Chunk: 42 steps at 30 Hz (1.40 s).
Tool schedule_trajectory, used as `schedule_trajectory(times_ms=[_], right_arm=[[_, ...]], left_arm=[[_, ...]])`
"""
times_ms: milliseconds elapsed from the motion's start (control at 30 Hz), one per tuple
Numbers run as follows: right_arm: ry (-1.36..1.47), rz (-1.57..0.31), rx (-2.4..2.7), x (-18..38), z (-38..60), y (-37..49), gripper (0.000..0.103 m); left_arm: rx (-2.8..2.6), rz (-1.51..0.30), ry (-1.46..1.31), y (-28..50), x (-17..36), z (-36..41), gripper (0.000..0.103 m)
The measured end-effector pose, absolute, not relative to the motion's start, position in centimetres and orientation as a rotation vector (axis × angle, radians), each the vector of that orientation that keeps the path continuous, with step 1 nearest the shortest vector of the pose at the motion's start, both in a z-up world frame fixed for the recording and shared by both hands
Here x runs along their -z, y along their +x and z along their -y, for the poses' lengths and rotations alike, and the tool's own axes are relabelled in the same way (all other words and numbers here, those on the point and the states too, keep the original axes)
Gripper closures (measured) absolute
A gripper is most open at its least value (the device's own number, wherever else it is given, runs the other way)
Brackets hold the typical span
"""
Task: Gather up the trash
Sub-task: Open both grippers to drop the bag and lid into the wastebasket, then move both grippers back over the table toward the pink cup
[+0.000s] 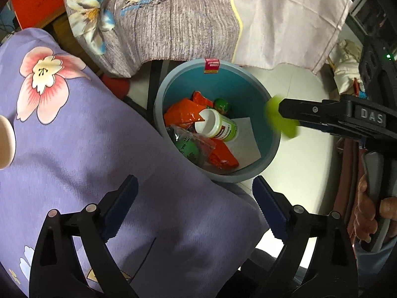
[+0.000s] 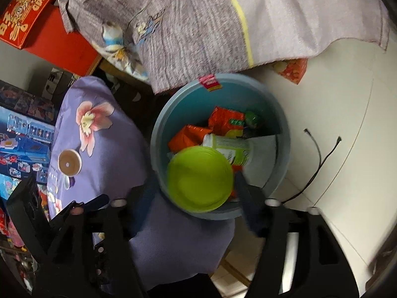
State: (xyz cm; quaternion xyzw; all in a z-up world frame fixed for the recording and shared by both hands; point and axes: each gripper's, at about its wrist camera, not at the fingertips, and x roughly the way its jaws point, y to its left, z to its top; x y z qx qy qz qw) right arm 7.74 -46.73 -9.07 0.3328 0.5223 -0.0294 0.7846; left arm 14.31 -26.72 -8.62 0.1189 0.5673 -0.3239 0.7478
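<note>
Left gripper (image 1: pixel 194 206) jaws wide apart, empty, above the blue-grey bin (image 1: pixel 271 146), which holds a white-green bottle (image 1: pixel 218 128) and orange wrappers (image 1: pixel 182 114); right gripper (image 2: pixel 196 201) jaws parted over the bin rim, blurred lime-green lid (image 2: pixel 199 178) between them, contact with the pads unclear.

- My green lid (image 2: pixel 199 178) is smeared by motion in both views; whether my right tool (image 2: pixel 196 198) touches it, I cannot tell.
- The lid hides part of the bin (image 2: pixel 158 129) and its trash.
- The white bottle (image 1: pixel 215 126) label is too small to read.
- My left tool (image 1: pixel 194 208) is cut off by the lower edge.
</note>
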Motion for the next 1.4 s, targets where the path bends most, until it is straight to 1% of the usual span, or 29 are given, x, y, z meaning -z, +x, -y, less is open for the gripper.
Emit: schedule_trajectory(times_ms=[133,233,300,800,867,1133,1400], right_arm=[[0.713,-1.135,0.07,9.0,46.4,7.8,0.03],[0.71,-1.139,0.085,8.8,46.4,7.8,0.029],[0.712,-1.141,0.096,8.6,46.4,7.7,0.026],[0.671,-1.167,0.128,7.3,44.2,7.4,0.026],[0.658,-1.168,0.127,7.0,43.7,7.5,0.022],[0.587,-1.189,0.082,5.9,39.6,8.9,0.022],[0.497,-1.242,0.018,5.7,34.0,11.3,0.022]], left_arm=[[0.705,-1.237,0.242,14.3,8.4,26.1,0.009],[0.705,-1.234,0.228,14.3,8.3,25.6,0.009],[0.704,-1.234,0.221,14.3,8.2,25.4,0.008],[0.7,-1.216,0.177,13.9,7.2,22.8,0.007],[0.698,-1.212,0.168,13.9,7.0,22.2,0.007],[0.67,-1.19,0.117,14.3,6.0,18.5,0.005],[0.618,-1.188,0.041,15.3,5.8,13.0,0.004]])
